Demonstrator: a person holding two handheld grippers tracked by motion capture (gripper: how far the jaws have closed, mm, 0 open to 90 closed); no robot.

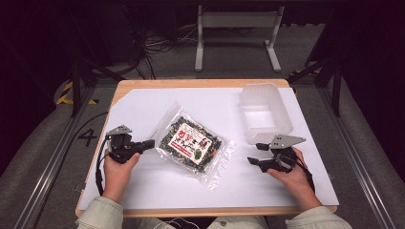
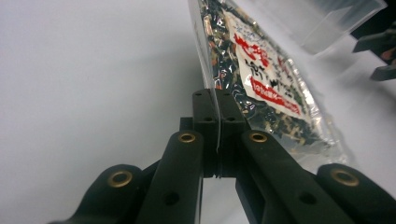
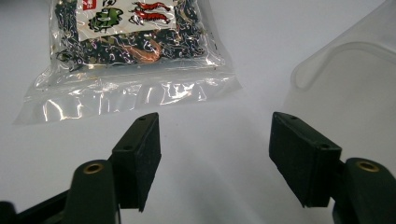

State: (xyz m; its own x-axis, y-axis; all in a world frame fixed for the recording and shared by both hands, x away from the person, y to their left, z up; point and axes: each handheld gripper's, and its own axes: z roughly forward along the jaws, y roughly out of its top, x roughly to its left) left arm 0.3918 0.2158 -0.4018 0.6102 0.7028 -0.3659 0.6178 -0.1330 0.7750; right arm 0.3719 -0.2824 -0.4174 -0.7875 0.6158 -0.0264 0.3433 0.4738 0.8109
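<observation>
Packet [image 2: 261,79] label print too blurred

Bright overhead light on white paper-covered table [image 1: 143,109]; room beyond table dark. Glare streaks on clear plastic food packet [image 3: 130,93]. Soft shadows beneath packet. Black jaws blurred up close; high view soft, grainy.

In front of you a white sheet [image 1: 157,186] covers most of a wooden table [image 1: 200,83]. Beyond the table's far edge a pale metal stand [image 1: 237,21] sits on grey floor, with loose cables [image 1: 153,47] lying to its left
</observation>
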